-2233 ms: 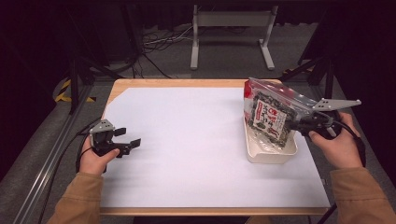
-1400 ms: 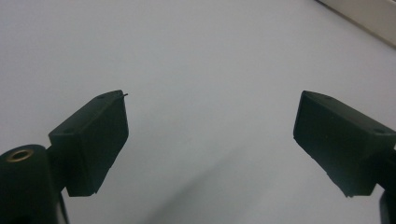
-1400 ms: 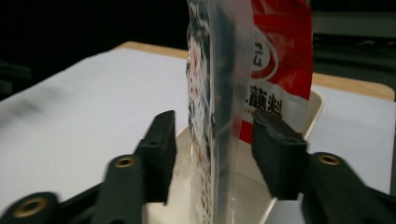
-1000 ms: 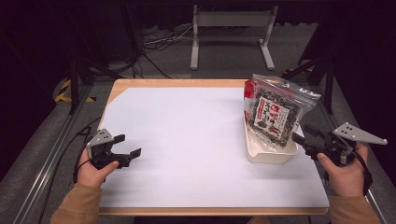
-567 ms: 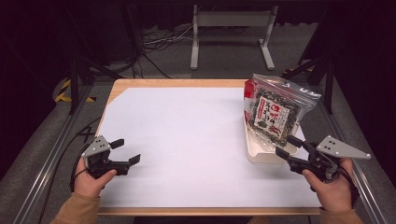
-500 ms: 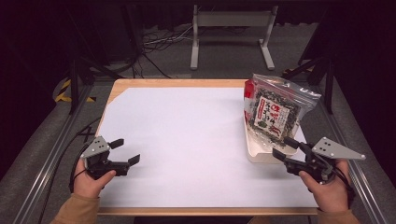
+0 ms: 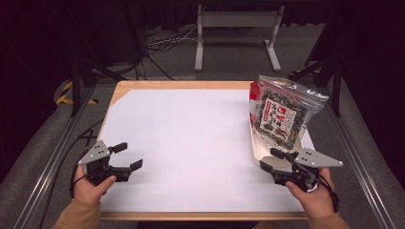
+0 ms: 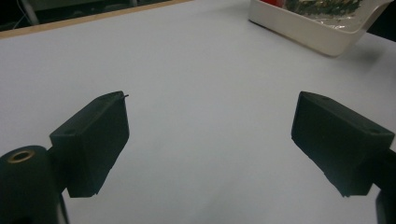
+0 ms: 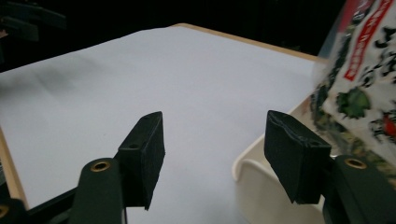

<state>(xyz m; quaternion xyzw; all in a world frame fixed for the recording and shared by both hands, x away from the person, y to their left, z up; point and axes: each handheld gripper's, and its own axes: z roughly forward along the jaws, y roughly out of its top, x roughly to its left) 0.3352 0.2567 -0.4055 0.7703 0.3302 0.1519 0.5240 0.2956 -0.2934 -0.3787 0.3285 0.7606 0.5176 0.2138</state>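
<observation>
A clear zip bag of dark snack mix with a red label (image 7: 282, 112) stands upright in a white tray (image 7: 255, 150) at the table's right side. My right gripper (image 7: 268, 159) is open at the tray's near end, with nothing between its jaws. In the right gripper view it (image 9: 215, 121) points past the tray's rounded corner (image 9: 252, 168), and the bag (image 9: 359, 93) rises at the right. My left gripper (image 7: 133, 154) rests open and holds nothing at the near left of the white sheet. In the left gripper view it (image 8: 210, 100) faces the tray (image 8: 303, 30) across the sheet.
A white sheet (image 7: 191, 138) covers the wooden table. Metal rails (image 7: 52, 157) run along both sides. A grey stand (image 7: 236, 28) and cables lie on the floor beyond the far edge.
My right gripper has let go of the bag's top, swung out to the right, then come left and down to the tray's near end. The left hand drifted slightly toward the near edge.
</observation>
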